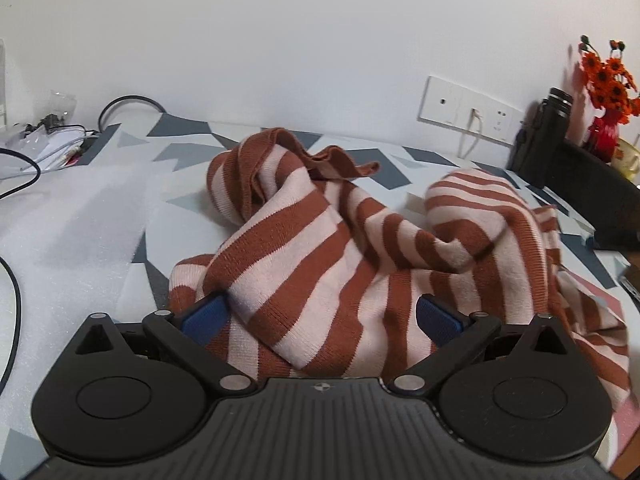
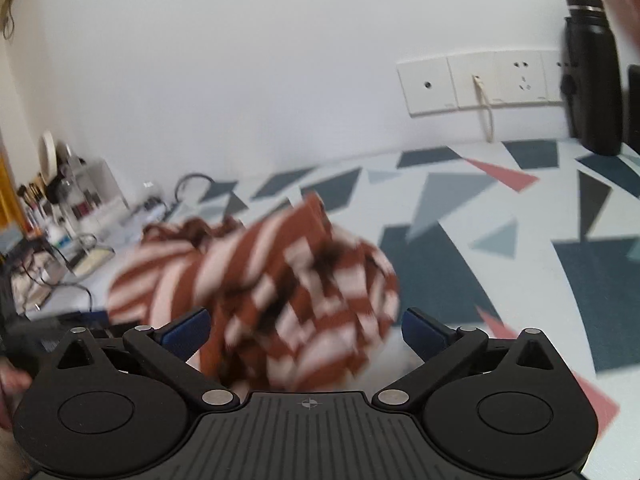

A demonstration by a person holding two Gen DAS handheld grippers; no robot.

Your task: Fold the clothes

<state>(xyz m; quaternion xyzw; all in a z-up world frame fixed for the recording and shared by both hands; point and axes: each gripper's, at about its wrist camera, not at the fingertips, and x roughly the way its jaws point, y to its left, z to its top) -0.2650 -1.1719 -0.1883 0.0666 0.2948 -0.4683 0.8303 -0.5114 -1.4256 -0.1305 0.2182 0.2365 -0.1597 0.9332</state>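
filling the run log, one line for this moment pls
stage: unfolded | striped sweater: crumpled on patterned table | left claw: open, sweater between pads | right claw: open, over sweater

A table (image 2: 480,208) covered in a white cloth with grey, navy and pink triangles meets a white wall. A cream socket panel (image 2: 480,80) holds a plugged cable. A black cylindrical flask (image 2: 592,80) stands near orange flowers (image 1: 608,76) in a red vase (image 1: 604,132).
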